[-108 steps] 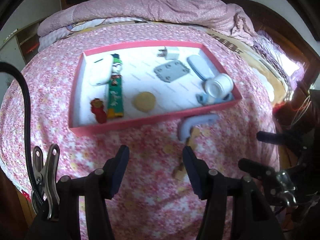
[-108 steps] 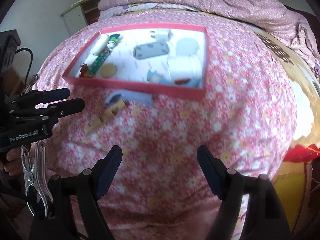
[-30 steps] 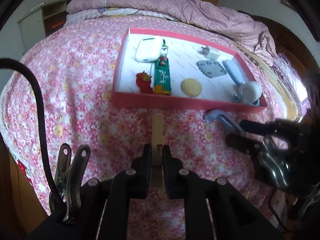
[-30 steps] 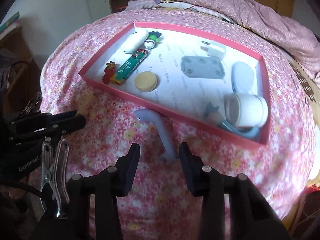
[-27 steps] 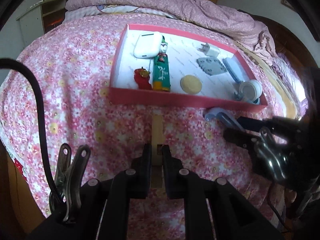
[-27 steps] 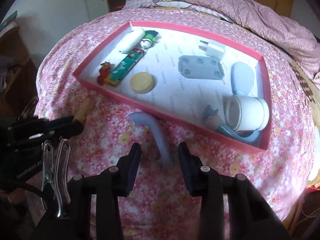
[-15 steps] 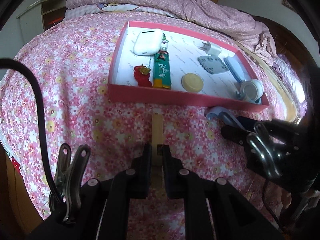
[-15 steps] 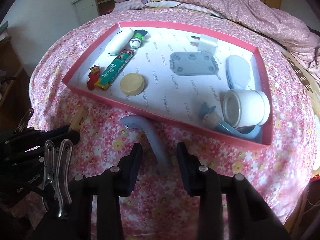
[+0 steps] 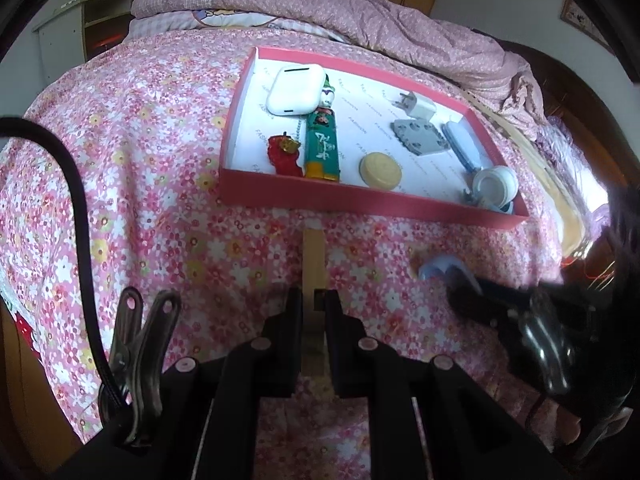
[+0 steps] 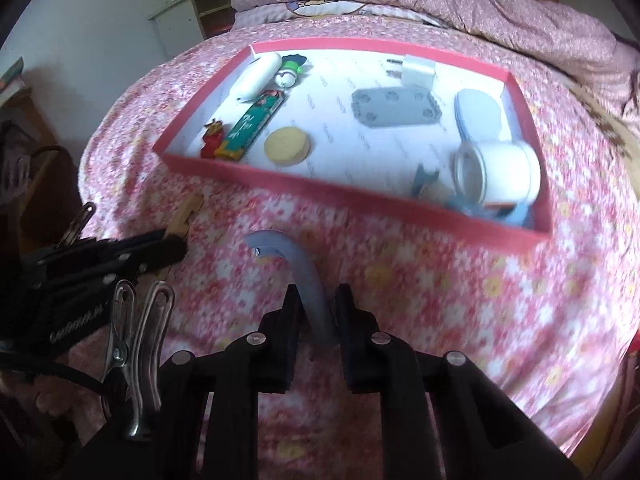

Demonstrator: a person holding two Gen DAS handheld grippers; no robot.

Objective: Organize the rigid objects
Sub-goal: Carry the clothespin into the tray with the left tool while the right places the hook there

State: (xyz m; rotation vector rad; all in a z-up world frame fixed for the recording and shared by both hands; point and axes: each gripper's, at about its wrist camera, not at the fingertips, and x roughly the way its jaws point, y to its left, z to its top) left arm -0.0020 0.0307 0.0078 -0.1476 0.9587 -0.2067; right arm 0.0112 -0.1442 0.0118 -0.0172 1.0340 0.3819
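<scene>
Jaws: left gripper clamps wooden stick | right gripper clamps grey hook

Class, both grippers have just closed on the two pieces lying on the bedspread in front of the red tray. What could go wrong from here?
1. The right gripper pinches the curved grey-blue piece near one end, so it may swing or slip when lifted.
2. The left gripper holds the wooden stick with its far end close to the red tray wall; it could snag going in.
3. The white jar lies on its side and might roll if bumped.
</scene>
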